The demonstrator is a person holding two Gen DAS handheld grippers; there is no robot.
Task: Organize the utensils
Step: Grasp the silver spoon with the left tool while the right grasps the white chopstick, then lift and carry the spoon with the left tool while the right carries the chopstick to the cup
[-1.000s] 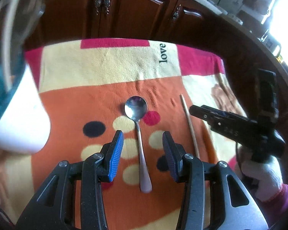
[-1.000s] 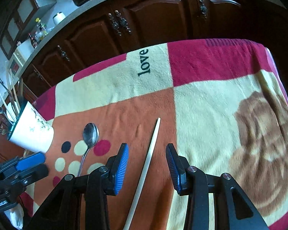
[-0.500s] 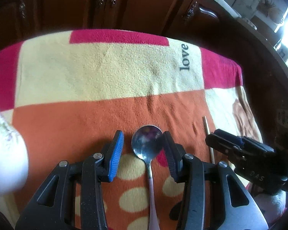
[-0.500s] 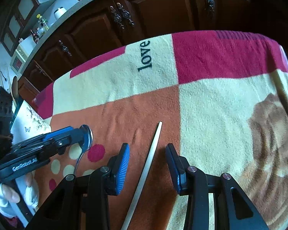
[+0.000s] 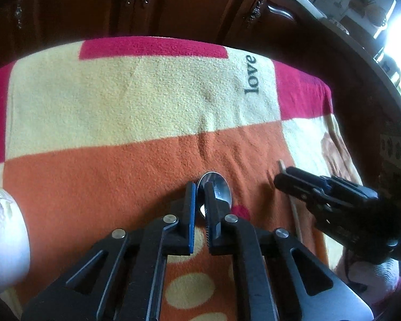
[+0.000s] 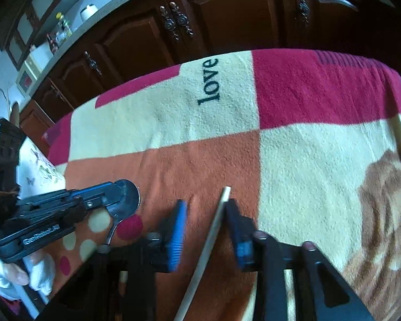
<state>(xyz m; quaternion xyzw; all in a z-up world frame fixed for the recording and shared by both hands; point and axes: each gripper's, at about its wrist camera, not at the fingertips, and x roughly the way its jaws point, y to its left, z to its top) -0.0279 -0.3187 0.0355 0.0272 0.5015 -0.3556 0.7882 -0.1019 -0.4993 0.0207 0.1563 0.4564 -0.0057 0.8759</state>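
Starting at the left, the white holder [image 5: 5, 240] stands at the blanket [image 5: 120, 101] edge, well clear of our grippers. Our left gripper [image 5: 199, 195] has clamped on the bowl of the one spoon [image 5: 222, 190] lying on the orange patch; pinching that curved, slick bowl rather than the handle, we judge it could twist or slide out on lifting. Further right, our right gripper [image 6: 204, 211] is closing around the one chopstick [image 6: 211, 230], one pad touching, the other still apart; so thin a stick could roll or tip off-centre. We count one holder, one spoon, one chopstick, two grippers.
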